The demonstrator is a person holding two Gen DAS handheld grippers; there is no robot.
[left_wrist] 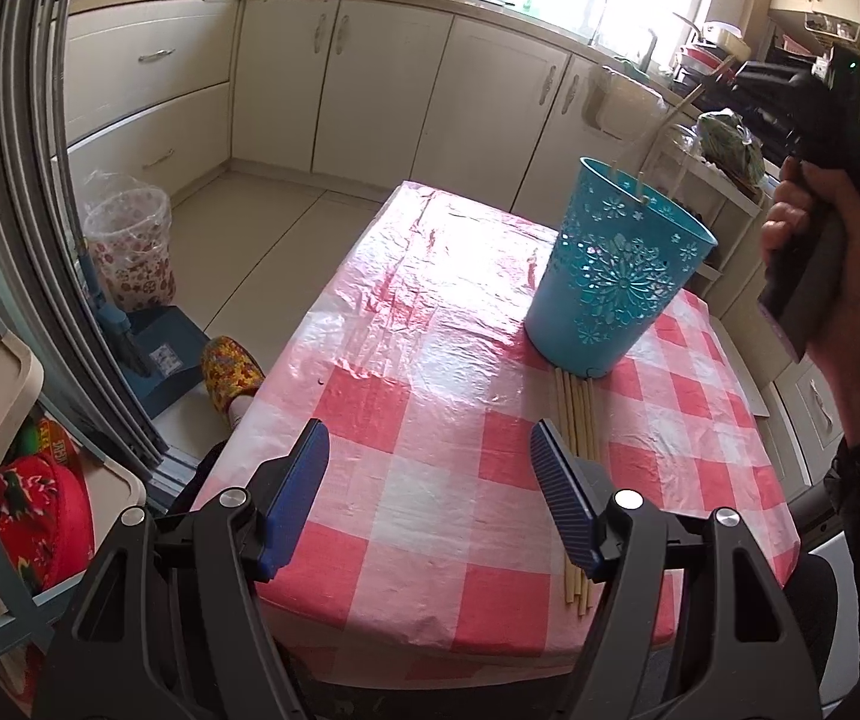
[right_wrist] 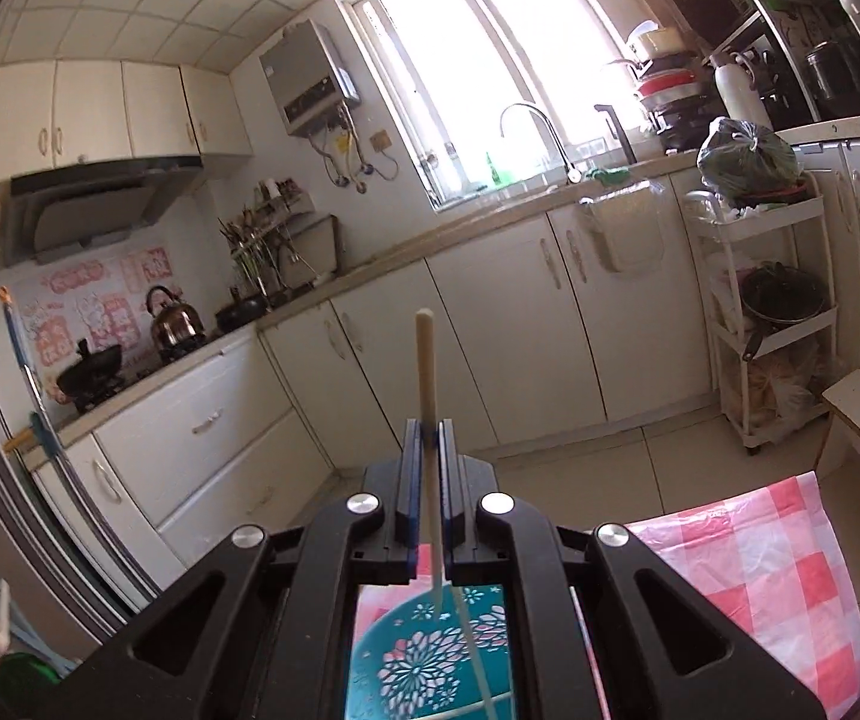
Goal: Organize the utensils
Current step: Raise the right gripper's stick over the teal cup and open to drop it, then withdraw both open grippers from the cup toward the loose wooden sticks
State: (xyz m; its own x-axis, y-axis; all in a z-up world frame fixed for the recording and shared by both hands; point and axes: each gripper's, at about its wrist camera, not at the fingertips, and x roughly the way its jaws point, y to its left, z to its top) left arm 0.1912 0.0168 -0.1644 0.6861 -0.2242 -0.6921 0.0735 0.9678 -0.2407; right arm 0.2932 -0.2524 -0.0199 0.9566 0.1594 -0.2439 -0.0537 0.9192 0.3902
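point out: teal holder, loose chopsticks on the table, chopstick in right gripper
teal holder (left_wrist: 616, 276), left wrist view, patterned side wall
loose chopsticks (left_wrist: 577, 420), left wrist view, mid-shafts
held chopstick (right_wrist: 426, 360), right wrist view, shaft above the pads

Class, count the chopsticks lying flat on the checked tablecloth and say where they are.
About 5, side by side in one bundle of chopsticks, running from the foot of the teal basket toward the table's near edge; the open left gripper hides part, so the count is uncertain.

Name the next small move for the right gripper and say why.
Probably lower the right gripper, tipping the chopstick down into the teal basket: its jaws are shut on the stick, the basket sits right below, and more chopsticks wait on the table.
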